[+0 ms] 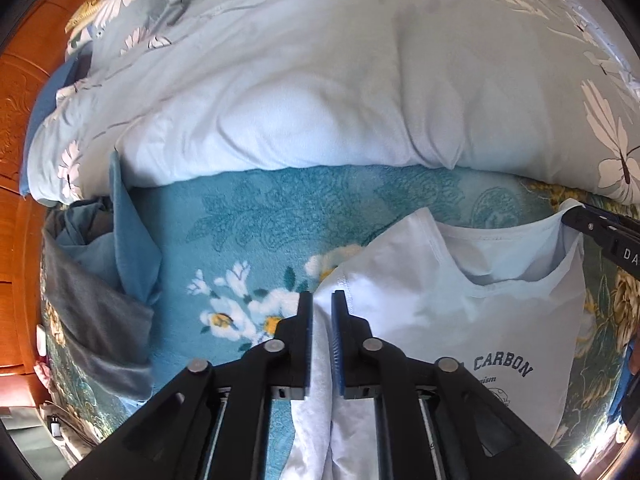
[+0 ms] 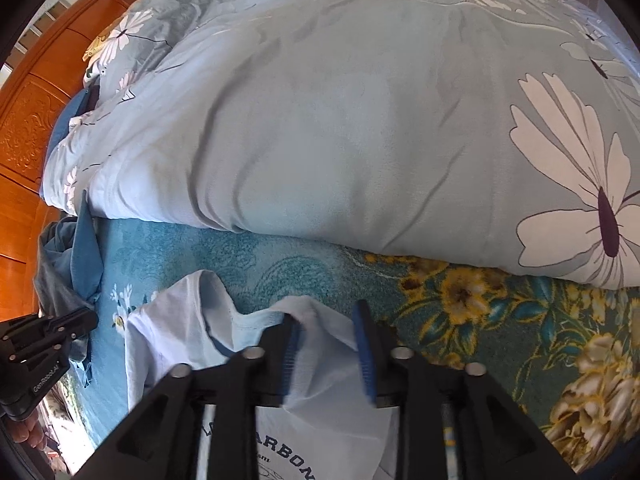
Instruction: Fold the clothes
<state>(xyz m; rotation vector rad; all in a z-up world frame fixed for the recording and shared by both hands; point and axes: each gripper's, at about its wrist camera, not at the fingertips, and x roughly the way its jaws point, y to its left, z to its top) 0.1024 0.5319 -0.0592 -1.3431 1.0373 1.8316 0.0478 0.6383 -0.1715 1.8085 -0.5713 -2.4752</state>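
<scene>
A white T-shirt (image 1: 460,320) with a dark "CARBON" print lies on a teal floral blanket (image 1: 240,220), neckline toward the duvet. My left gripper (image 1: 322,294) points down at its left shoulder. The jaws stand a narrow gap apart, with a bunched strip of white cloth between them, and I see no pinch. In the right wrist view my right gripper (image 2: 325,312) stands open over the T-shirt (image 2: 168,332), whose other shoulder lies loose between the pads. The right gripper (image 1: 570,216) also shows at the left view's right edge, and the left gripper (image 2: 76,322) at the right view's left edge.
A puffy light-blue floral duvet (image 1: 320,80) is heaped just behind the shirt. A pile of blue and grey clothes (image 1: 100,272) lies at the left, by the orange wooden headboard (image 1: 20,120). Teal blanket (image 2: 280,264) shows between shirt and duvet.
</scene>
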